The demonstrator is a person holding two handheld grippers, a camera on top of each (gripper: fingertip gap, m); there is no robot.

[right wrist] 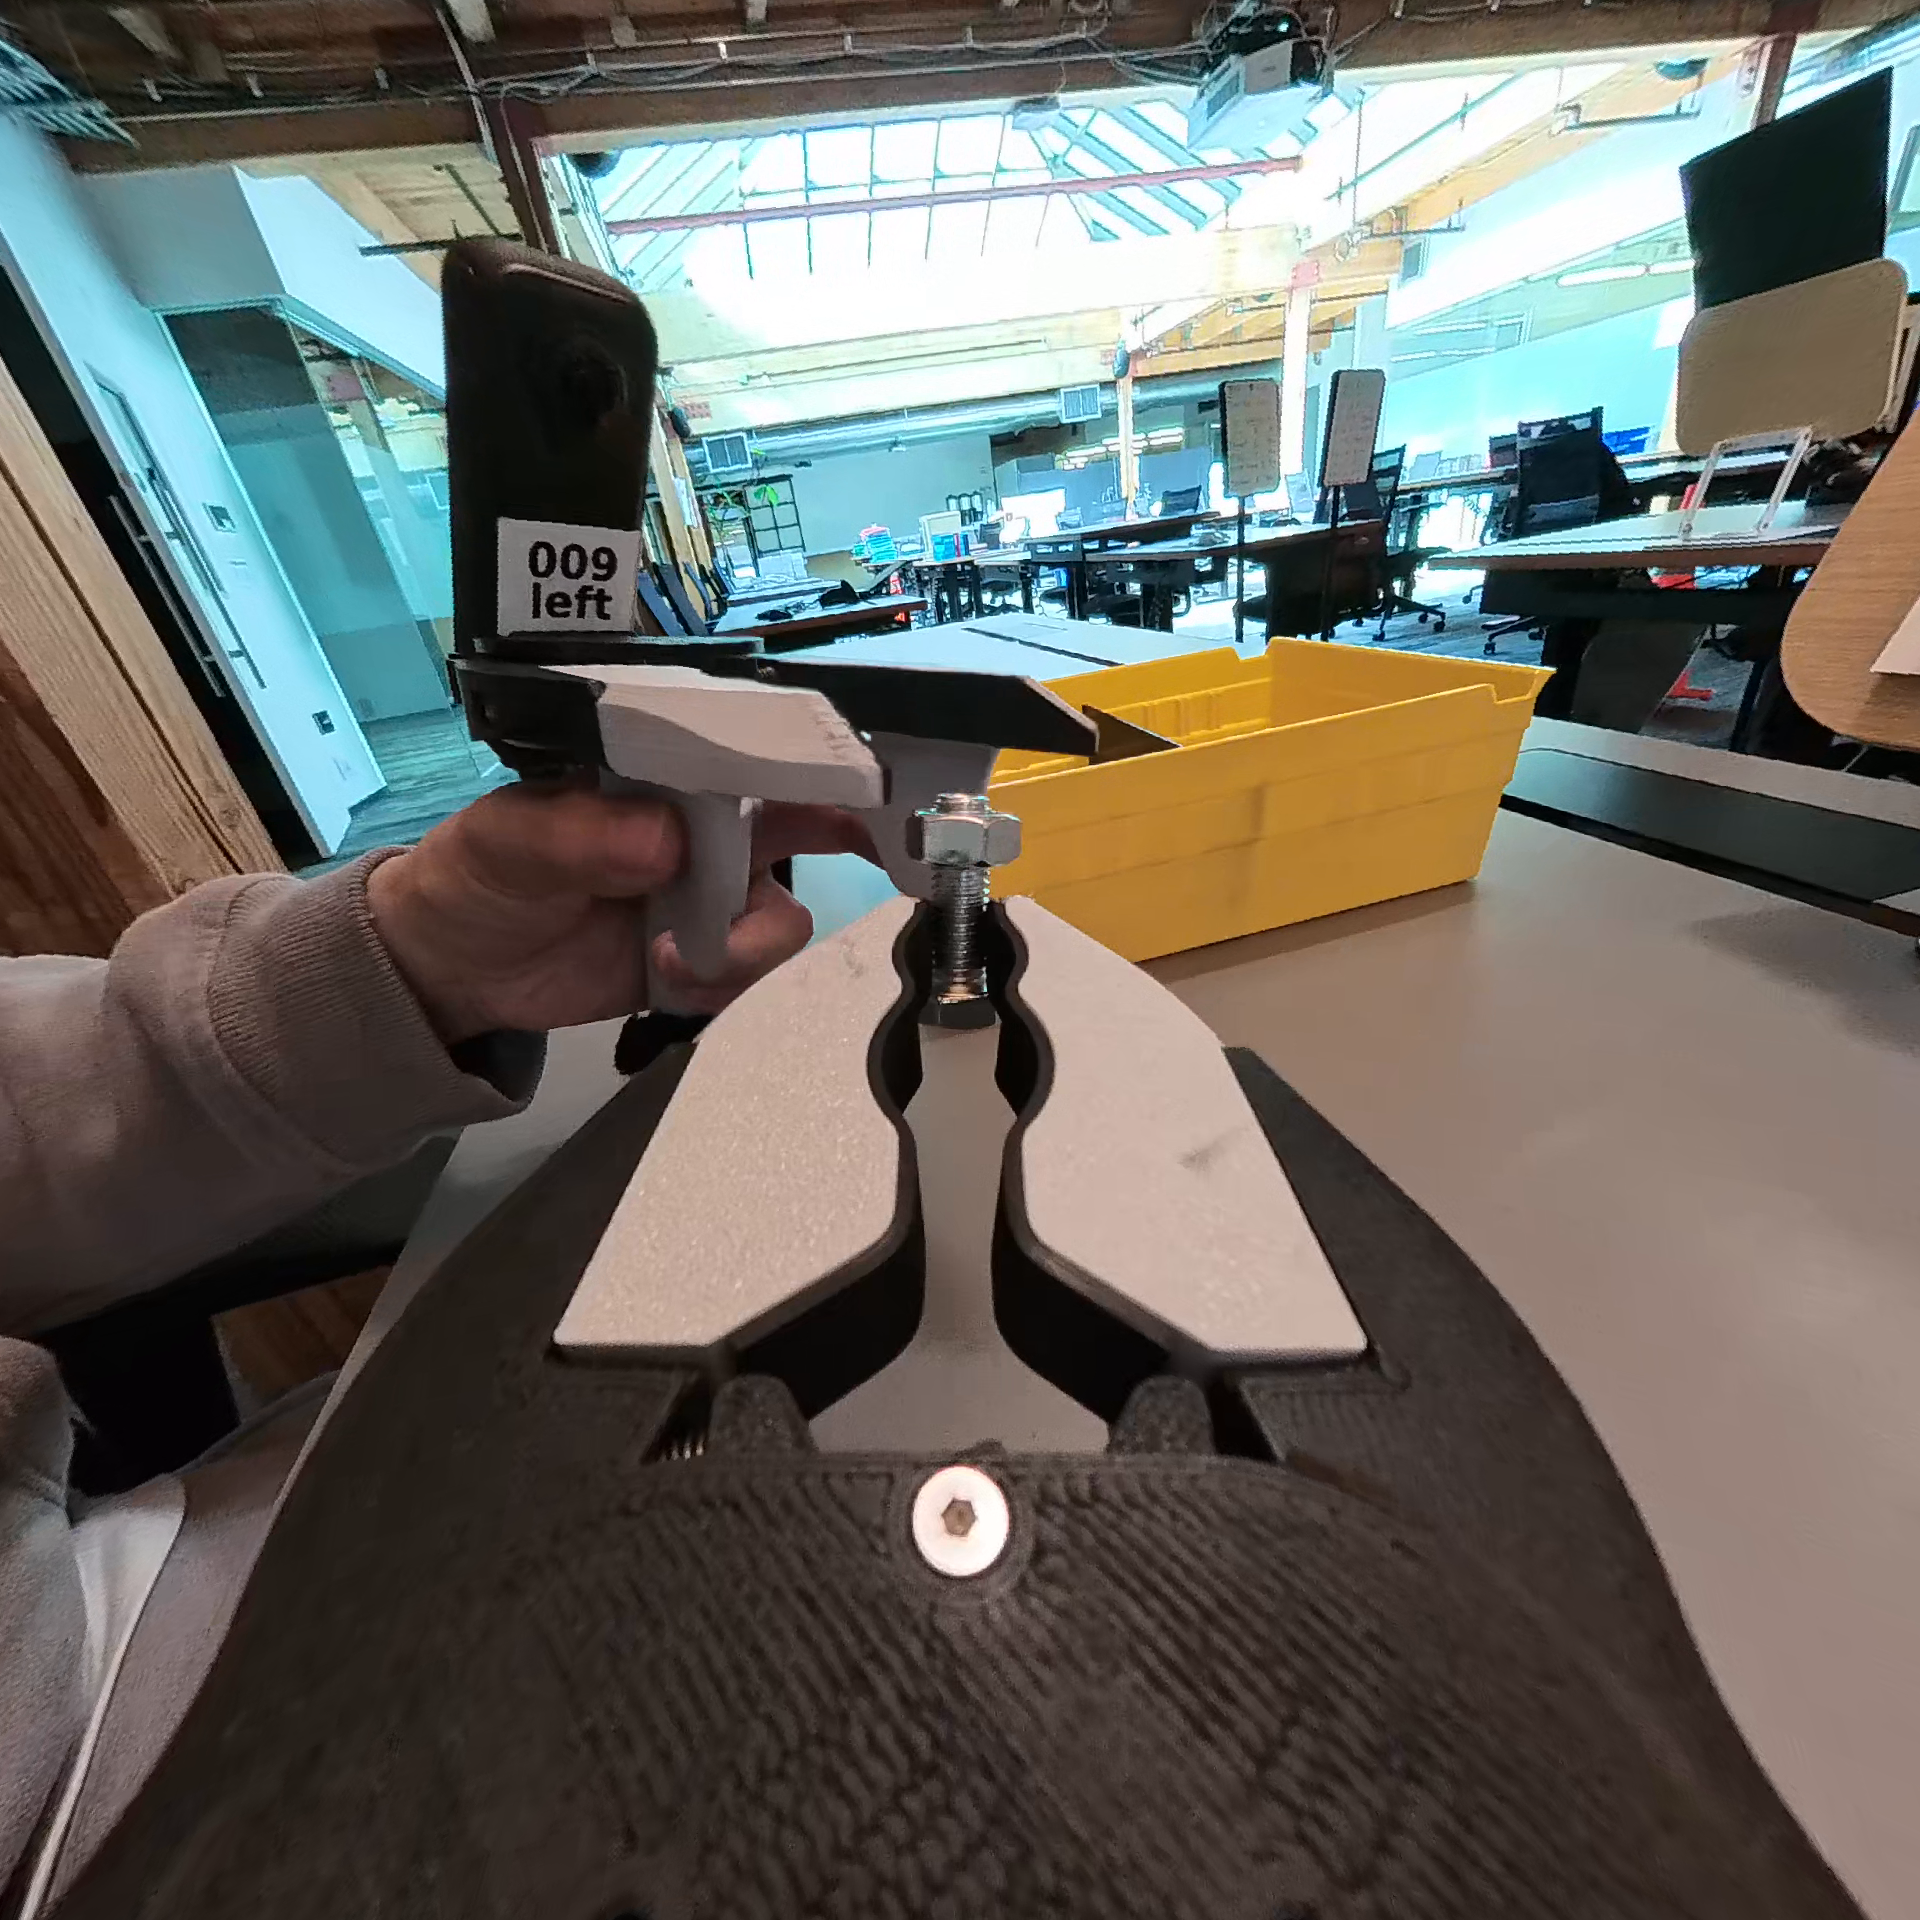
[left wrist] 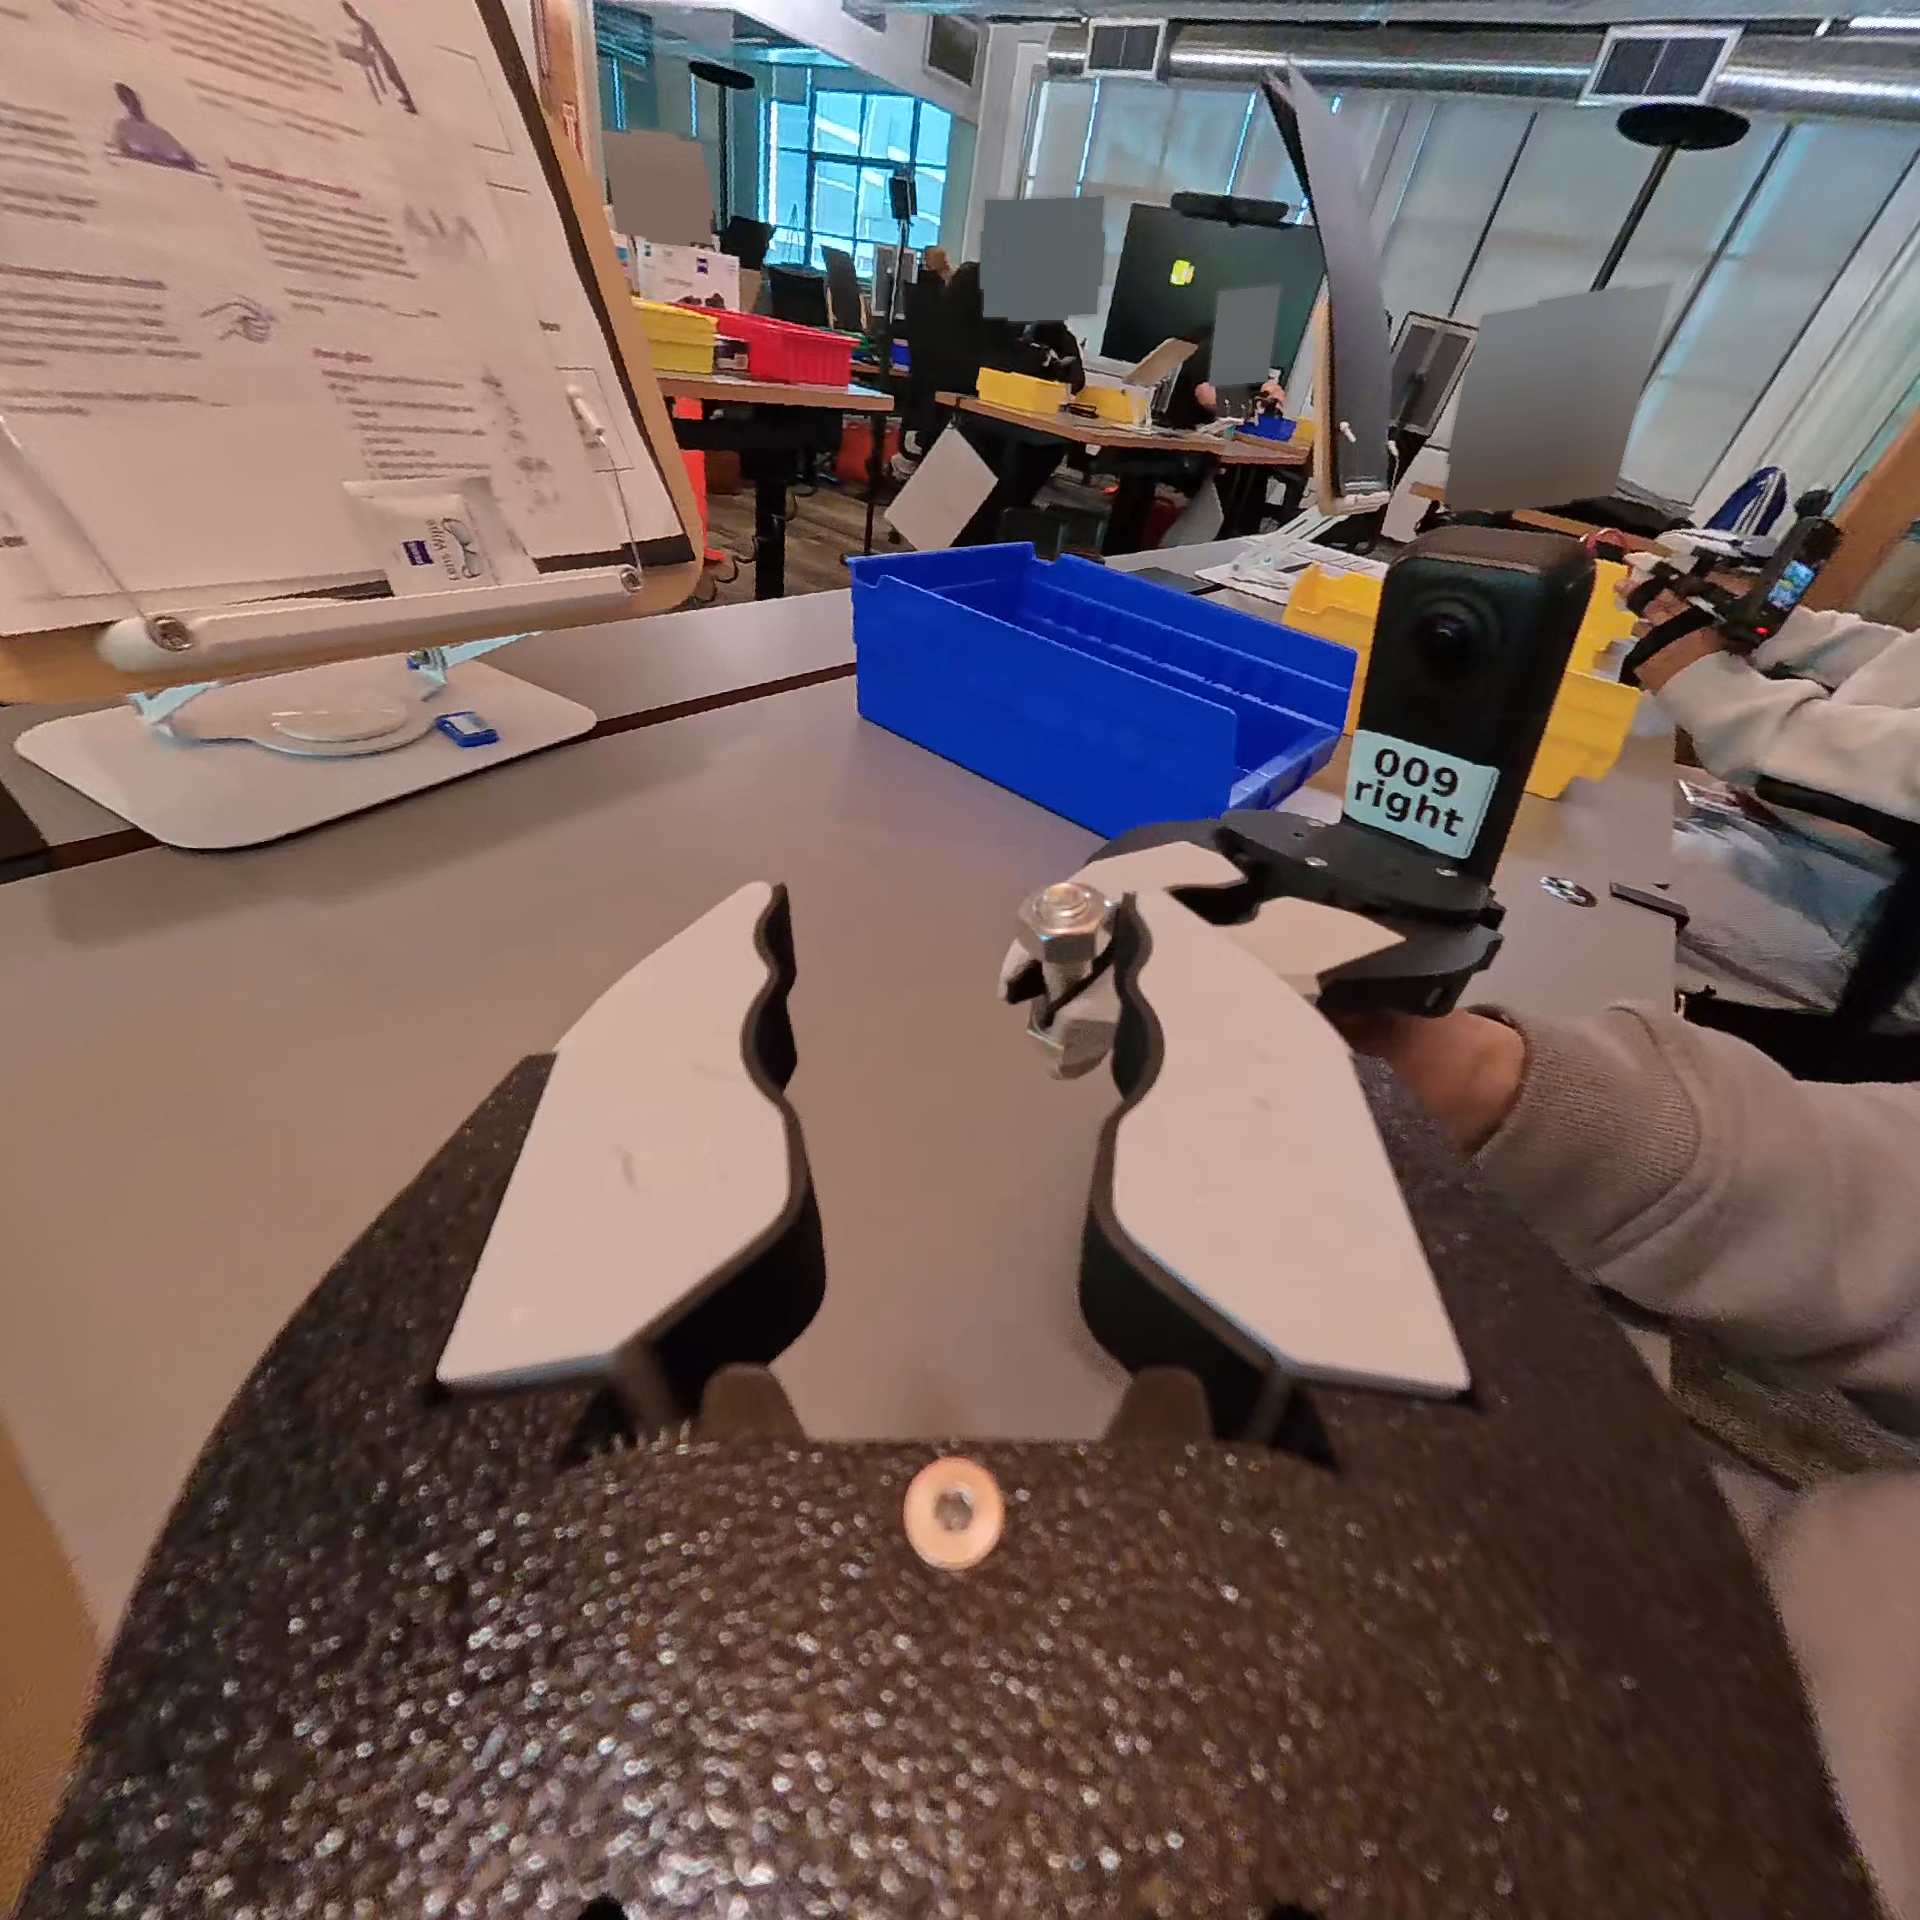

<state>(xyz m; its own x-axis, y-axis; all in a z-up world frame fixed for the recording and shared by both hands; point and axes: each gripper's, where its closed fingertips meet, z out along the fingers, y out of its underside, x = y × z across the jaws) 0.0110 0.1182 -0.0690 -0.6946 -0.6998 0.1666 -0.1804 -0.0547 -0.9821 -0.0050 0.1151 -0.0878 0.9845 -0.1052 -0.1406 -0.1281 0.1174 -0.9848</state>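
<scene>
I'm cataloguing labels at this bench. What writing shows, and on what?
I don't copy writing; its bearers:
Pale sticker on black camera, left wrist view: legible.
White sticker on dark camera, right wrist view: legible.
Printed sheets on the document stand: blurred.
Small packet clipped there: tiny.
Distant whiteboards: too small.

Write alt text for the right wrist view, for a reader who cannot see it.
The right tool grips the threaded shaft of an upright silver bolt with a hex nut near its top. The left tool, held by a hand, reaches in at the nut with open fingers, and a yellow bin sits on the grey table behind.
</scene>
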